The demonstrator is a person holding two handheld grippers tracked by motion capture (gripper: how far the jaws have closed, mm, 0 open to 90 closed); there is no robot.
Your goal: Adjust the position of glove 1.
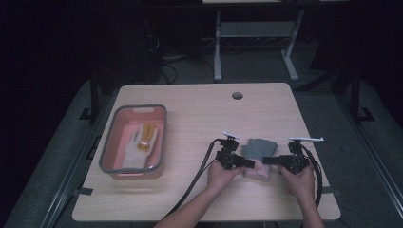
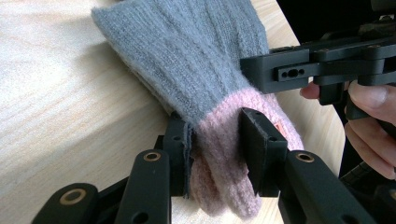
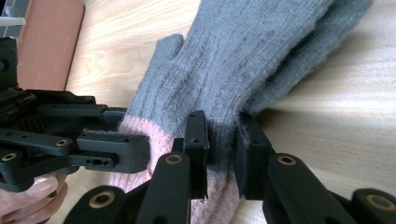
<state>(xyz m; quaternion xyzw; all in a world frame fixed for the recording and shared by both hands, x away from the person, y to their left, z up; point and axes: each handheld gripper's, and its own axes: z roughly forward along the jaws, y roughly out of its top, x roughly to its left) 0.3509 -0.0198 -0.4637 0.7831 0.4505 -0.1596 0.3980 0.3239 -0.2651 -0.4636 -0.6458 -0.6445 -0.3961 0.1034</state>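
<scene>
A grey knitted glove (image 1: pixel 259 148) with a pink cuff (image 1: pixel 256 172) lies flat on the wooden table (image 1: pixel 199 114), near its front right. My left gripper (image 1: pixel 249 163) comes in from the left and is shut on the cuff; in the left gripper view its pads (image 2: pixel 254 140) squeeze the pink knit (image 2: pixel 219 154). From the right, my right gripper (image 1: pixel 267 160) is shut on the other edge of the cuff, its jaws (image 3: pixel 222 135) pinching grey and pink fabric (image 3: pixel 243 56). Both grippers face each other, a short gap apart.
A pink bin with a grey rim (image 1: pixel 138 108) stands at the table's left and holds a white and yellow glove (image 1: pixel 142 140). A cable hole (image 1: pixel 237 95) sits near the far edge. Black cables (image 1: pixel 199 175) trail off the front edge.
</scene>
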